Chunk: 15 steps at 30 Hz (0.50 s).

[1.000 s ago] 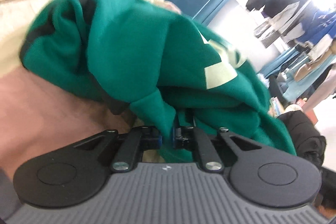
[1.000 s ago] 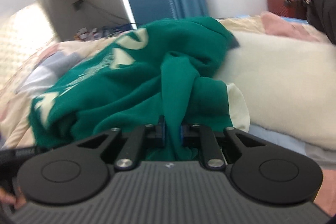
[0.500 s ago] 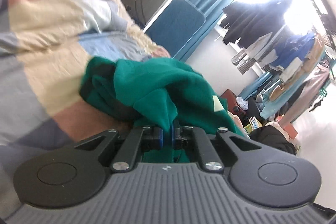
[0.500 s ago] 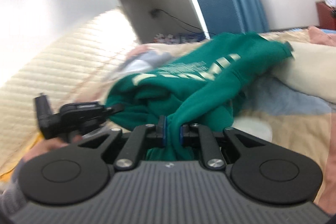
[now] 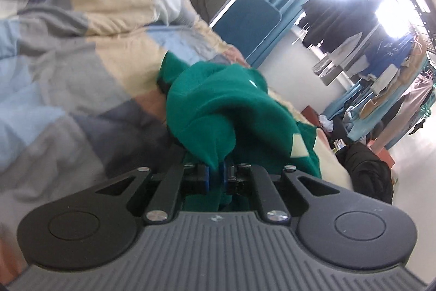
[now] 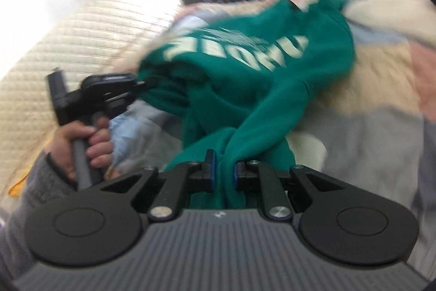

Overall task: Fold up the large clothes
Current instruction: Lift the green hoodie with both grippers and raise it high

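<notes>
1. A patchwork quilt [image 5: 81,67] covers the bed; hanging clothes [image 5: 381,67] at two o'clock.
2. Both the left gripper [image 5: 215,173] and right gripper [image 6: 222,168] pinch the green sweatshirt [image 6: 259,59], now dragged further across the quilt than earlier.

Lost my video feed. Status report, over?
Left gripper and right gripper both shut on green sweatshirt. Sweatshirt bunched over patchwork quilt. Nothing blocking.
</notes>
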### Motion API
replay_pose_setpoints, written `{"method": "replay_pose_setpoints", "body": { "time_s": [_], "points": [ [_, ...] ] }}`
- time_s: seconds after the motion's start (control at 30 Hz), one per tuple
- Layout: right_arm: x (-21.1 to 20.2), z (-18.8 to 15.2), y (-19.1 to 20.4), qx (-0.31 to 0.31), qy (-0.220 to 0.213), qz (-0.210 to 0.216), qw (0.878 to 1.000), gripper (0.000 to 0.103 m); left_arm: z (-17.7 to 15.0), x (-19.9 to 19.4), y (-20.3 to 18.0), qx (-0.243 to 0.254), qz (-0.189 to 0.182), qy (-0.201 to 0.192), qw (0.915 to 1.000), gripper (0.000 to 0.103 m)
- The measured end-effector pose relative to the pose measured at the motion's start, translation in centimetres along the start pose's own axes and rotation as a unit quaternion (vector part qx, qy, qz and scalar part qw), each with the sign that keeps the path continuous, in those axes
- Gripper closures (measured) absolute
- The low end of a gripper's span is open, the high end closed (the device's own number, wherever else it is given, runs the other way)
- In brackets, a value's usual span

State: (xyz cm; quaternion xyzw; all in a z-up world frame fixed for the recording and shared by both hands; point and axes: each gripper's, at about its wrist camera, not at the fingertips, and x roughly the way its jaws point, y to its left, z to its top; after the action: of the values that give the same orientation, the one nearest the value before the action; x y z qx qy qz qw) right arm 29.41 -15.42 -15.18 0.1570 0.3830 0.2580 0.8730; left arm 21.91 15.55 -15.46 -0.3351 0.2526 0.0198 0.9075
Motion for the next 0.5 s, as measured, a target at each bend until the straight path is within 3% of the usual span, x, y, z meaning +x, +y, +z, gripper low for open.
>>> {"method": "replay_pose_setpoints", "body": {
  "time_s": [0.07,0.13,0.2,0.33,0.5],
  "points": [
    [0.7,0.4,-0.8,0.034,0.005,-0.008,0.999,0.085,-0.1,-0.1,0.3,0.0,0.005,0.006,1.0,0.09],
    [0.9,1.0,-1.5,0.065,0.008,-0.016,0.998,0.083,-0.1,-0.7,0.7,-0.004,0.0,0.007,1.0,0.079],
    [0.7,1.0,-2.2,0.086,0.008,-0.015,0.996,0.073,-0.2,-1.5,1.0,-0.01,-0.004,0.003,0.9999,0.049],
    [0.4,1.4,-3.7,0.12,-0.003,-0.017,0.993,0.045,-0.8,-3.5,0.5,0.0,0.0,-0.004,1.0,0.044],
    [-0.5,1.1,-6.7,0.173,-0.03,-0.049,0.983,0.041,-1.3,-5.1,-1.4,0.061,-0.036,-0.016,0.9973,0.041]
  ]
}}
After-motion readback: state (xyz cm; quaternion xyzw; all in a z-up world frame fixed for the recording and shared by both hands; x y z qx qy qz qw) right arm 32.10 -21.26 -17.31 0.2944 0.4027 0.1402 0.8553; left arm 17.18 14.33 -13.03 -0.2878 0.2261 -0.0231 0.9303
